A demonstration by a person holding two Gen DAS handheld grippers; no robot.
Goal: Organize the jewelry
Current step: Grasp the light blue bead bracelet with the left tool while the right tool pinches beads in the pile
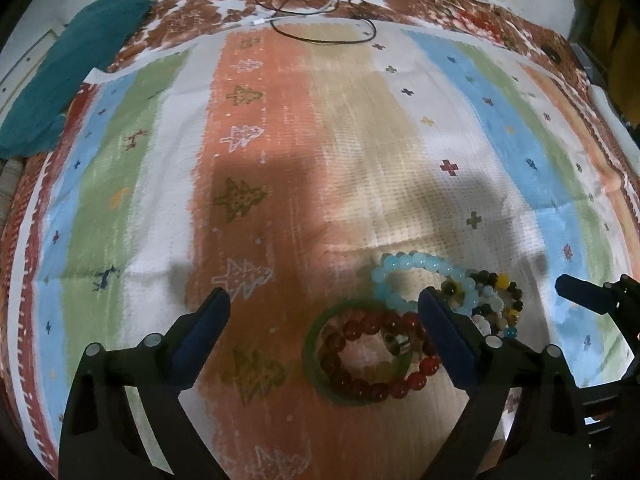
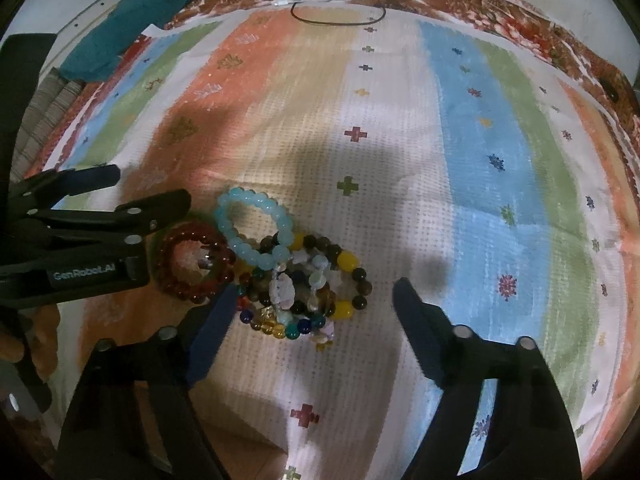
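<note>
Both grippers are seen spread wide, grasping nothing: the left gripper [image 1: 324, 308] above the red bead bracelet [image 1: 372, 356], the right gripper [image 2: 314, 292] above the mixed bead pile [image 2: 304, 292]. Beneath them a striped cloth [image 1: 280, 140] is spread. A light blue bracelet [image 2: 256, 228] lies touching both the red bracelet and the pile.
</note>
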